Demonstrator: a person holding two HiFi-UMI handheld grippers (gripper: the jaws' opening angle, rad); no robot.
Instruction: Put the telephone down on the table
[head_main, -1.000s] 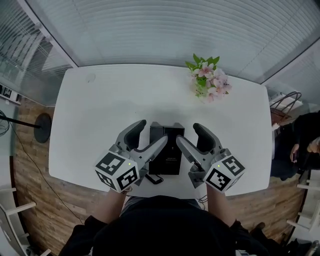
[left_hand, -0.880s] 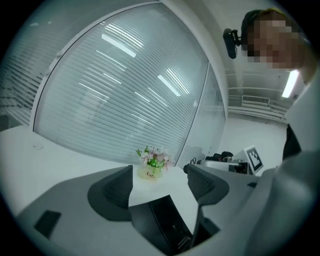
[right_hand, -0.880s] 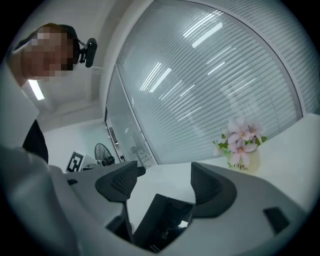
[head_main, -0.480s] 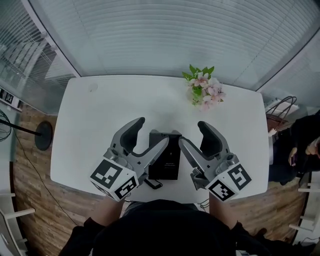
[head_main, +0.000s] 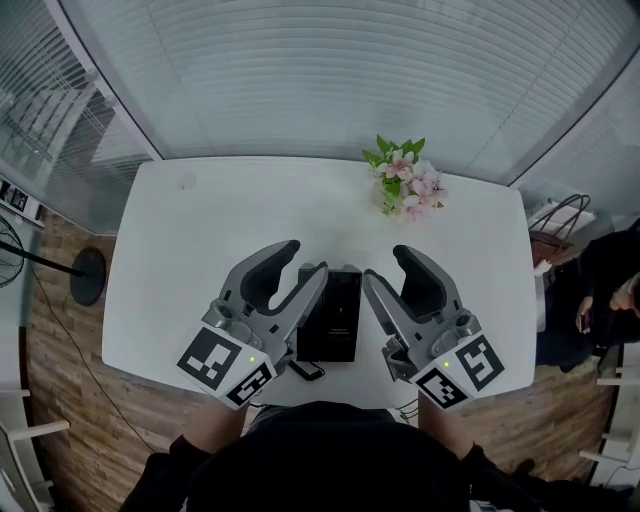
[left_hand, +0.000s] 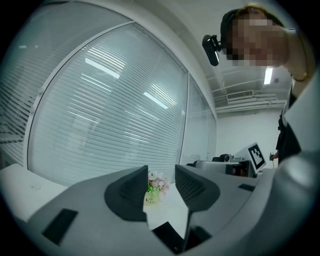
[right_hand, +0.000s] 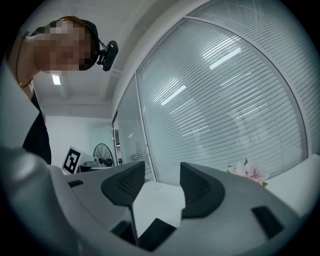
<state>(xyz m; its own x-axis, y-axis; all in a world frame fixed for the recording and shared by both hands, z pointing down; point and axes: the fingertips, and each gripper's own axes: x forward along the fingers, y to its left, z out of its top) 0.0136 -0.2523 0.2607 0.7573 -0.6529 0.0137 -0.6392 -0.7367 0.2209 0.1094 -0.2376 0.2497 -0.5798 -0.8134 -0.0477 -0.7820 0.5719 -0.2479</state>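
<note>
The black telephone (head_main: 333, 312) lies flat on the white table (head_main: 180, 250), near its front edge. My left gripper (head_main: 303, 258) hovers over the phone's left side and my right gripper (head_main: 385, 263) over its right side, both held up off the table. The jaws of both are closing, with only air between them. In the left gripper view the left gripper (left_hand: 161, 176) frames the flowers (left_hand: 156, 186). In the right gripper view the right gripper (right_hand: 162, 176) frames bare table (right_hand: 160, 200).
A small bunch of pink flowers (head_main: 405, 185) stands at the table's far right. A small dark object (head_main: 308, 368) lies by the phone's near left corner. Blinds cover the window beyond the table. A fan stand (head_main: 85, 272) is on the floor at left.
Both grippers have risen off the table beside the phone, and their jaws have narrowed. The telephone has stayed where it lay.
</note>
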